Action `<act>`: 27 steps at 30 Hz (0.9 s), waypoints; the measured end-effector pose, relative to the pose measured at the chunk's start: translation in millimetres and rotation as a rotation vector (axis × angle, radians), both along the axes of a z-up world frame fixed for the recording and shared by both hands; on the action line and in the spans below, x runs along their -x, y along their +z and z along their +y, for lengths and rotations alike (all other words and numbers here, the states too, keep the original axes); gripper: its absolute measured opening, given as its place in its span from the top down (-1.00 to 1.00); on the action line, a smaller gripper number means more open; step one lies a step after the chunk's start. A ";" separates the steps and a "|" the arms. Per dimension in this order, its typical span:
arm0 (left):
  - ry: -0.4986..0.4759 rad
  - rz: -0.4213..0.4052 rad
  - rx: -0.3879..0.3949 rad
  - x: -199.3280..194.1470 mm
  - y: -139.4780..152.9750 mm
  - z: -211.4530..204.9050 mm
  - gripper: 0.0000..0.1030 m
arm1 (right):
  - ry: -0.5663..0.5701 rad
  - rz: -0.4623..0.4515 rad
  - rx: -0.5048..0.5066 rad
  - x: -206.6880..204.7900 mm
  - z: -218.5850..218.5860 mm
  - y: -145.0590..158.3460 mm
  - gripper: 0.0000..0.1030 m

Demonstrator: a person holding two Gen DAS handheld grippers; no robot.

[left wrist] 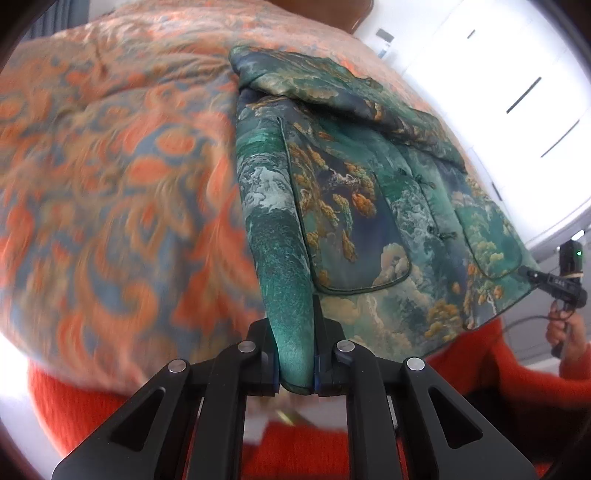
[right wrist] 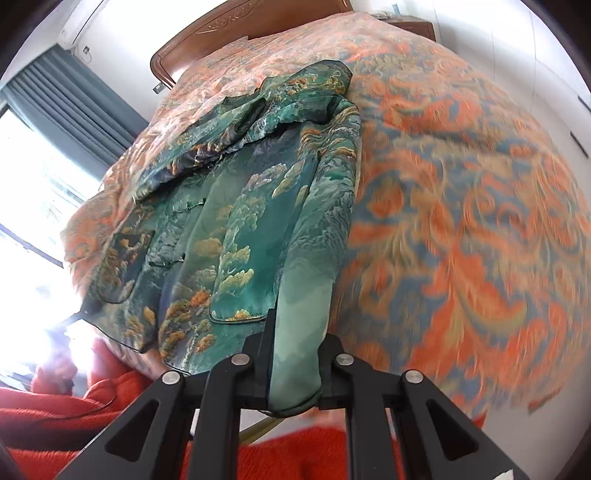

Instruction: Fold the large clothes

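On the bed, seen from the left wrist, a green printed jacket lies face up over the orange patterned cover, collar toward the far end, hem toward the person. The left tool is clamped tight on the hem corner at that side; a fold of cloth stands up between its pads and runs away along the jacket's edge. At the far right of this view a hand holds the other tool at the opposite hem corner. The cloth looks satiny and padded: probably light, soft and a little slippery, so a narrow pinch could slide off under a hard pull.

From the right wrist, the jacket stretches away toward the headboard, one sleeve folded across the chest. The right tool is likewise closed on a bunched fold of the hem corner, with the patch pocket just beside it. Both corners being held, the hem can likely be lifted and carried toward the collar; keeping plenty of cloth between the pads and both sides level should stop the smooth fabric from slumping or skewing.
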State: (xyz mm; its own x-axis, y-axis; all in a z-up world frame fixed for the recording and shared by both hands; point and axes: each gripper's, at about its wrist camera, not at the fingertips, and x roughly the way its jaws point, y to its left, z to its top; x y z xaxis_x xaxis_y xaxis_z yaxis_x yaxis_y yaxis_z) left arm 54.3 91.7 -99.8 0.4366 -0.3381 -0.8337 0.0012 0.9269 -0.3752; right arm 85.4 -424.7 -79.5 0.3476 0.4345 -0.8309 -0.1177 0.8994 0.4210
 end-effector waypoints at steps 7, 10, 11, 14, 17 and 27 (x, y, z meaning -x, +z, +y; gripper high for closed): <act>0.068 -0.098 0.258 15.5 53.8 39.8 0.82 | -0.030 0.027 -0.287 38.1 -15.9 25.8 0.77; 0.088 -0.172 0.310 -21.6 82.5 52.0 0.83 | -0.046 -0.038 -0.396 20.3 -21.6 48.7 0.78; 0.093 -0.193 0.313 -40.0 91.9 54.8 0.82 | -0.053 -0.075 -0.437 3.3 -22.9 60.6 0.78; 0.097 -0.249 0.261 -91.5 113.1 54.8 0.82 | -0.058 -0.171 -0.452 -44.1 -19.4 85.1 0.78; 0.123 -0.265 0.199 -154.7 122.8 52.0 0.82 | -0.097 -0.228 -0.463 -105.1 -14.3 94.8 0.78; 0.214 -0.120 -0.016 -298.3 45.3 35.3 0.67 | -0.332 -0.103 -0.352 -285.2 -11.5 -5.2 0.78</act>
